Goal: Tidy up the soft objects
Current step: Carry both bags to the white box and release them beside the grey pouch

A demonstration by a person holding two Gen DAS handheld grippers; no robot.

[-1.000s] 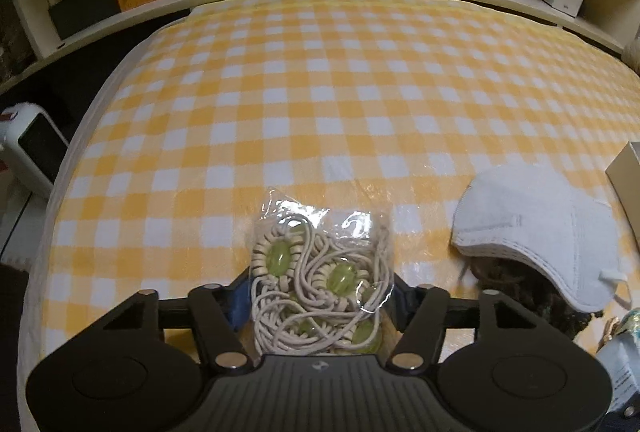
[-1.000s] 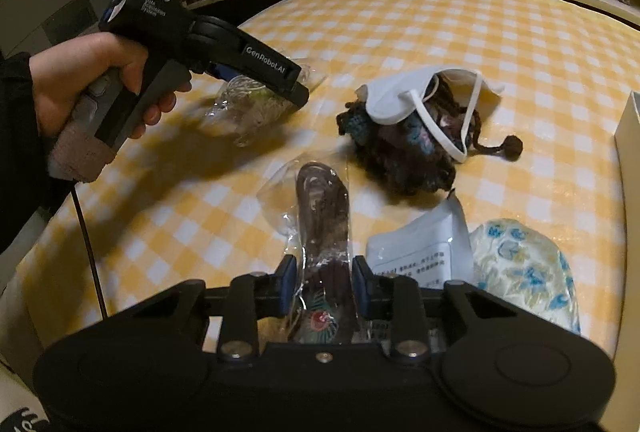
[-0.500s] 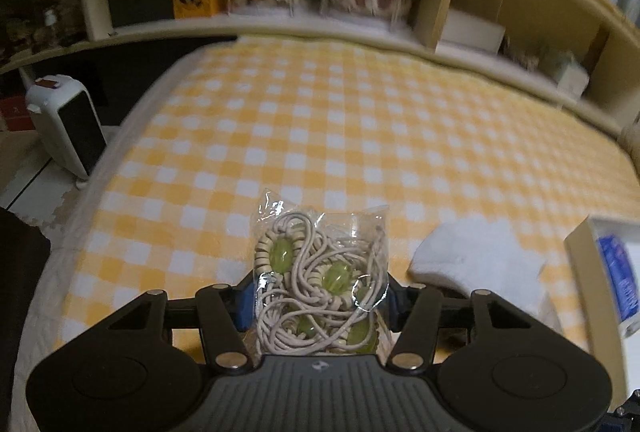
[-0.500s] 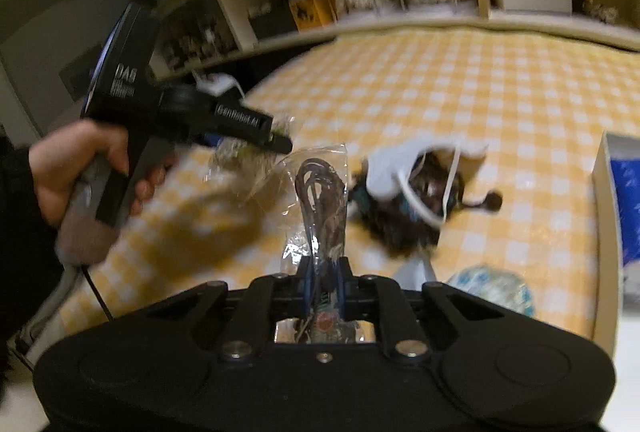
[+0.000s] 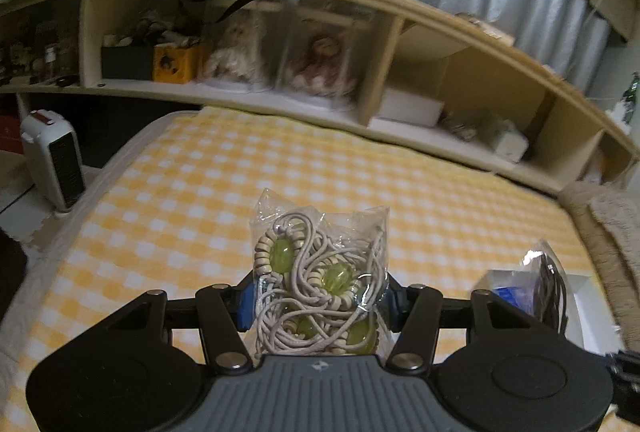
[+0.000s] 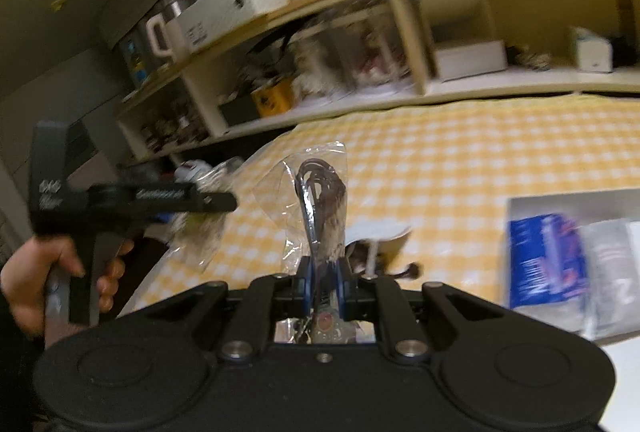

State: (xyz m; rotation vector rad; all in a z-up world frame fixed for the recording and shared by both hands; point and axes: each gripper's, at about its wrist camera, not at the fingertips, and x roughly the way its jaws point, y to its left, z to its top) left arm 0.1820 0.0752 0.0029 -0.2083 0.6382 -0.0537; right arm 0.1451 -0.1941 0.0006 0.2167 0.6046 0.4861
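A clear bag of cream cord with green beads (image 5: 320,264) is lifted above the yellow checked bed cover (image 5: 192,199), and my left gripper (image 5: 318,303) is shut on its lower part. My right gripper (image 6: 322,280) is shut on a clear bag of dark brown cord (image 6: 320,191), which stands upright between the blue pads. In the right wrist view the left gripper (image 6: 226,201) shows from the side, held by a hand (image 6: 28,280), with its bag (image 6: 202,232) hanging blurred. The dark cord bag (image 5: 548,284) also shows at the right of the left wrist view.
A white box (image 6: 560,197) at the right holds a blue packet (image 6: 548,260) and a clear pouch. A white mask over a dark wig (image 6: 376,236) lies on the bed behind the right gripper. A shelf unit (image 5: 380,99) runs along the far bed edge. A small heater (image 5: 52,159) stands on the floor at left.
Both grippers have risen off the bed with their bags, and both views now tilt up toward the shelf. The right jaws closed tight on the dark cord bag.
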